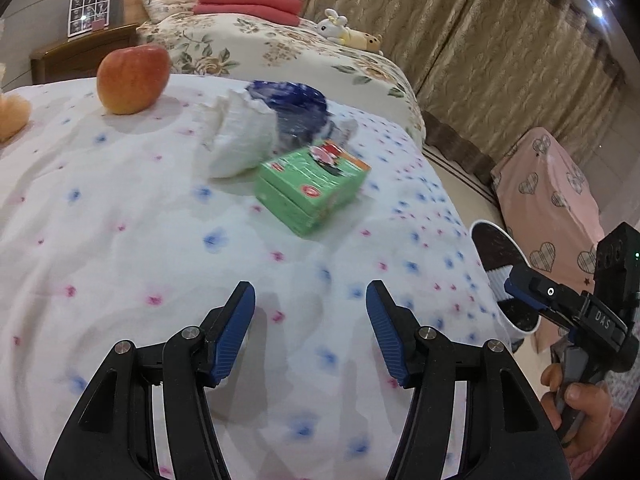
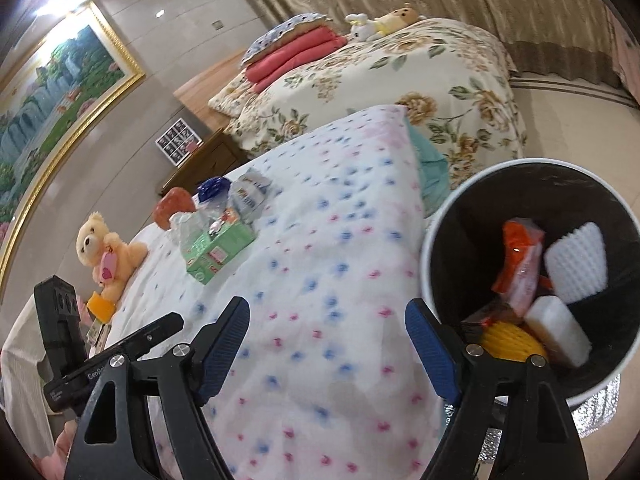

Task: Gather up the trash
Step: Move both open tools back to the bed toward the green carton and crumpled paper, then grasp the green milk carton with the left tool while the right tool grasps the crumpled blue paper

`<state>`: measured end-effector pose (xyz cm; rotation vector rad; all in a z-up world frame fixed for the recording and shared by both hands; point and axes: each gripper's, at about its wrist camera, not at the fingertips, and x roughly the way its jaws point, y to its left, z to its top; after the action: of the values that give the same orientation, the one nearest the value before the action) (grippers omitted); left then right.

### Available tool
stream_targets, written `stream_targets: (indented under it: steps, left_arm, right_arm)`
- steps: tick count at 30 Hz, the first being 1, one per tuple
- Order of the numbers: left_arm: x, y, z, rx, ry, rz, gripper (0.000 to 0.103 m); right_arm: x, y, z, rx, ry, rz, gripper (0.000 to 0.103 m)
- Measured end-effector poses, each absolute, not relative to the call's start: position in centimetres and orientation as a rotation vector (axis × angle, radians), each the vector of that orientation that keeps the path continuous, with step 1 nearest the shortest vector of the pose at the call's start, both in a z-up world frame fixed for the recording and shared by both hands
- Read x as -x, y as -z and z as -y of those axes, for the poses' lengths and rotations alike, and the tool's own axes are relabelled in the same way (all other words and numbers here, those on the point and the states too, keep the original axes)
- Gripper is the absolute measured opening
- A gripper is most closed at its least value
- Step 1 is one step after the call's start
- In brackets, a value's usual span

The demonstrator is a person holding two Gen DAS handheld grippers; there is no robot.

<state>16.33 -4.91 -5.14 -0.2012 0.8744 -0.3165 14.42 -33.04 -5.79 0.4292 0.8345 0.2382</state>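
On the flower-dotted bedspread [image 1: 120,264] lie a green carton [image 1: 312,188], a white crumpled wrapper [image 1: 240,136] and a blue plastic bag [image 1: 296,104]. My left gripper [image 1: 310,324] is open and empty, a short way in front of the carton. My right gripper [image 2: 326,336] is open and empty over the bed's edge, beside the trash bin [image 2: 432,248]. The bin holds an orange packet [image 2: 520,264], white foam pieces [image 2: 576,260] and a yellow item [image 2: 508,344]. The carton [image 2: 216,248] also shows in the right wrist view.
An apple [image 1: 132,78] and a teddy bear [image 2: 104,252] sit on the bedspread near the trash. A second bed with a floral cover [image 2: 400,80] stands behind. A pink heart-print cloth [image 1: 560,200] covers something beside the bin [image 1: 496,248]. Curtains line the far wall.
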Motion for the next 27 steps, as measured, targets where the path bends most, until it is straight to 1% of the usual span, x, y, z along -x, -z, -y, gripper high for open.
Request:
stream_targets:
  steps: [1, 3, 7, 8, 18, 19, 20, 21, 23, 24, 27]
  left_arm:
    - [-16.6, 5.1, 4.7, 0.195, 0.317, -0.872, 0.060]
    - [-17.1, 5.0, 4.8, 0.176, 0.321, -0.862, 0.066]
    - [-19.1, 4.9, 5.0, 0.141, 0.341, -0.868, 0.071]
    - [-19.6, 4.9, 5.1, 0.133, 0.342, -0.873, 0.074]
    - [-24.1, 5.7, 6.4, 0.091, 0.397, -0.899, 0.075]
    - [-24.1, 5.6, 6.4, 0.086, 0.399, -0.891, 0.071]
    - [-24.0, 5.6, 6.4, 0.085, 0.404, -0.890, 0.056]
    - [-24.0, 5.7, 6.4, 0.083, 0.410, -0.897, 0.053]
    - [-23.6, 5.9, 6.0, 0.090, 0.400, -0.909, 0.022]
    - [-23.5, 6.0, 5.8, 0.095, 0.393, -0.917, 0.018]
    - [-21.5, 5.9, 4.5, 0.129, 0.391, -0.906, 0.017]
  right_arm:
    - [-14.6, 5.8, 32.8, -0.428, -0.240, -0.836, 0.082]
    - [-14.8, 5.9, 32.5, -0.426, -0.244, -0.837, 0.082]
    - [-15.3, 5.9, 32.2, -0.424, -0.242, -0.836, 0.082]
    - [-15.4, 5.9, 32.1, -0.422, -0.240, -0.836, 0.082]
    - [-17.5, 5.8, 31.9, -0.439, -0.233, -0.832, 0.082]
    - [-17.8, 5.8, 31.8, -0.441, -0.235, -0.830, 0.082]
    - [-18.0, 5.9, 31.7, -0.441, -0.236, -0.828, 0.082]
    - [-18.4, 5.9, 31.5, -0.441, -0.238, -0.827, 0.082]
    - [-18.9, 6.0, 31.2, -0.443, -0.241, -0.826, 0.082]
    - [-19.3, 6.0, 30.8, -0.445, -0.245, -0.829, 0.082]
    - [-20.1, 6.2, 29.5, -0.439, -0.269, -0.833, 0.082]
